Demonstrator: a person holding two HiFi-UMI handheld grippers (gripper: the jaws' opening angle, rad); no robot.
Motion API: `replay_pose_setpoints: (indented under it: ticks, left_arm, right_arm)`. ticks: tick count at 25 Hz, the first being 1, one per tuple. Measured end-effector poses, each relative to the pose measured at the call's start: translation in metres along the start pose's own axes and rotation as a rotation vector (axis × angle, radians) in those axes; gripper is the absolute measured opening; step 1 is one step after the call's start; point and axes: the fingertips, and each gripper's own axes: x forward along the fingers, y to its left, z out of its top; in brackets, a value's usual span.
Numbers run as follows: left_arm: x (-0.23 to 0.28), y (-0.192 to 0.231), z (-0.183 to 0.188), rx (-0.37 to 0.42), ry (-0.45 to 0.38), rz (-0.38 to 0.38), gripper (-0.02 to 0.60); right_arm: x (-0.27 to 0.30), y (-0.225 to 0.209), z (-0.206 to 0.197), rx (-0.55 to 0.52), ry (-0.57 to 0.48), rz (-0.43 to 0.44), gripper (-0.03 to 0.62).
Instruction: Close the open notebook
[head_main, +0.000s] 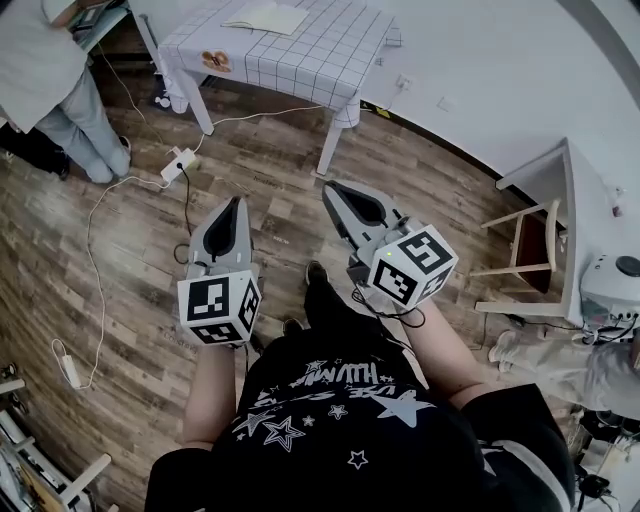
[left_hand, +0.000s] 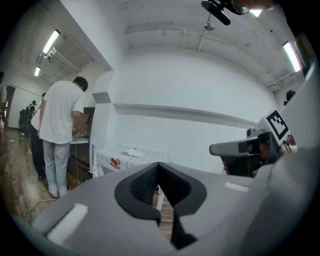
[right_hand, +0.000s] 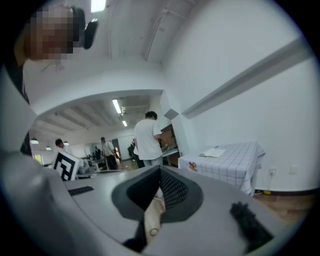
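- Two grippers are in hand, both held at about waist height over the wooden floor (head_main: 290, 190) and pointing roughly level toward the far table (head_main: 340, 70).
- Left gripper (head_main: 236, 203): jaws pressed together with nothing between them. Only floor shows through the gap below the tips.
- Right gripper (head_main: 337, 190): jaws likewise closed tip to tip, nothing held.
- Notebook (head_main: 265, 17): lies open, pages up, on the checked cloth of the table, toward its far side. It is well apart from both grippers, with a stretch of floor between.
- Progress, as I judge it: none yet. The cover is not turned, the book is untouched, and the table is not yet within reach.
- Left to do:
  - walk up to the table;
  - bring one gripper to an outer edge of the notebook;
  - lift that half and fold it over onto the other half;
  - the second gripper may need to steady the book.
- Also noted: another person (head_main: 60, 80) stands beside the table, turned away. A power strip (head_main: 180, 162) and its white cable lie on the floor along the way and could be a trip hazard.
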Motion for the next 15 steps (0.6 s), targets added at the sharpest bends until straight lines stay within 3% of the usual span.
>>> replay_pose_setpoints:
  ticks: [3, 7, 15]
  left_arm:
    - [0.010, 0.010, -0.003, -0.035, 0.009, 0.019, 0.009]
    - [0.034, 0.022, -0.002, -0.035, 0.022, 0.045, 0.009]
    - [0.105, 0.018, 0.015, -0.020, 0.032, 0.035, 0.009]
  right_arm:
    - [0.005, -0.011, 0.002, 0.053, -0.029, 0.052, 0.014]
    - [0.018, -0.045, 0.000, -0.020, -0.012, 0.009, 0.014]
    - [0.048, -0.104, 0.009, -0.100, 0.044, 0.027, 0.015]
